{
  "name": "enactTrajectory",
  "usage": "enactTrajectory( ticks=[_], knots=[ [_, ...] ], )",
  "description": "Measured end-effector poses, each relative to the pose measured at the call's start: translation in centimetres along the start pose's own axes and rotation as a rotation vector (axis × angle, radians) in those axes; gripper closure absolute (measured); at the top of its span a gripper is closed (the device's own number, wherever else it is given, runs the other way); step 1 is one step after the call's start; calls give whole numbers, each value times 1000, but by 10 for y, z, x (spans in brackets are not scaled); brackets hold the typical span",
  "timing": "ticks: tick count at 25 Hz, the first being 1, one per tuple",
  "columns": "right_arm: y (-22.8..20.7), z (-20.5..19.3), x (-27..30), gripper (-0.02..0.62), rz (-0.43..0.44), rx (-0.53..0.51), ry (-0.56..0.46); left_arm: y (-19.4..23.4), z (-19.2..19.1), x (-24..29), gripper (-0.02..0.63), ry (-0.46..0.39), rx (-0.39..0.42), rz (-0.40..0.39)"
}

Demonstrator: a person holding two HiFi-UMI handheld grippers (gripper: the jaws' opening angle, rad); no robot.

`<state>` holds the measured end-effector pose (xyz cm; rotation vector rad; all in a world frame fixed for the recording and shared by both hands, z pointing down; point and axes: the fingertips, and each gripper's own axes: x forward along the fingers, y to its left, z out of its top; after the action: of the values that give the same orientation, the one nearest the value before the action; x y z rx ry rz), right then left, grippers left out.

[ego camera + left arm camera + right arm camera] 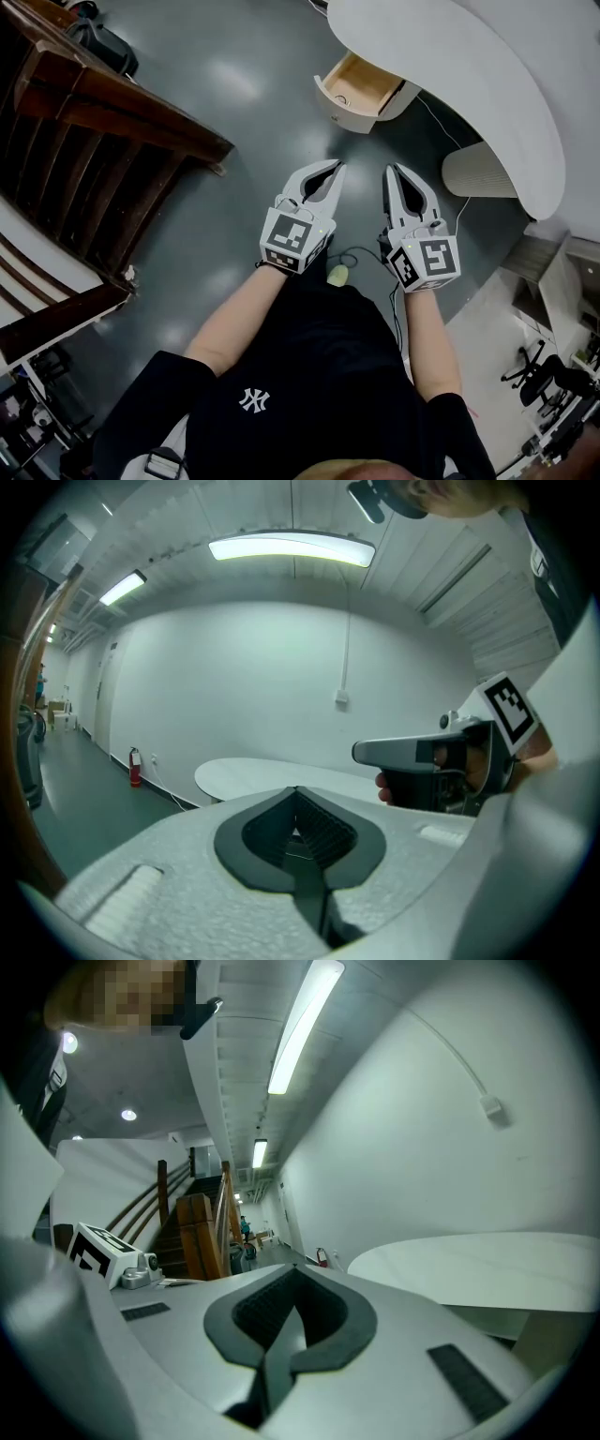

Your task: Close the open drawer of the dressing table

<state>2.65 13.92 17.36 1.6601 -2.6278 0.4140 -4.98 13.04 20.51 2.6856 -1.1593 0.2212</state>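
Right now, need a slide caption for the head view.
Jaws shut and empty, left gripper and right gripper side by side, short of the open drawer of the dressing table.

The drawer point(361, 89) sticks out of the bench point(469, 66), ahead of the left gripper point(336, 169) and right gripper point(392, 172). The stairs point(112, 103) are far left.

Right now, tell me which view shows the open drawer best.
The head view: the drawer stands pulled out of the dressing table, its wooden inside visible from above. Both gripper views catch only the table's white top, no drawer.
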Motion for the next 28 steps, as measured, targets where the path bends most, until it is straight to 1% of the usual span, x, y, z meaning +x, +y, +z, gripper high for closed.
enactTrajectory(
  ticks=[5,10,14,18,23,28],
  knots=[
    [-26,-12,66,580,-8,7,36,50,-12,47,595,30,2,-12],
    [-44,-19,116,580,-28,6,64,92,-27,83,595,63,1,-30],
    [-51,-26,138,580,-23,-8,80,108,-43,105,595,90,20,-45],
    [-57,-40,155,580,-18,-26,99,121,-63,120,595,101,9,-46],
    [-68,-76,184,580,-12,-41,118,138,-102,143,595,124,-4,-44],
    [-82,-132,210,580,16,-44,148,162,-157,170,595,148,-14,-19]
  ],
)
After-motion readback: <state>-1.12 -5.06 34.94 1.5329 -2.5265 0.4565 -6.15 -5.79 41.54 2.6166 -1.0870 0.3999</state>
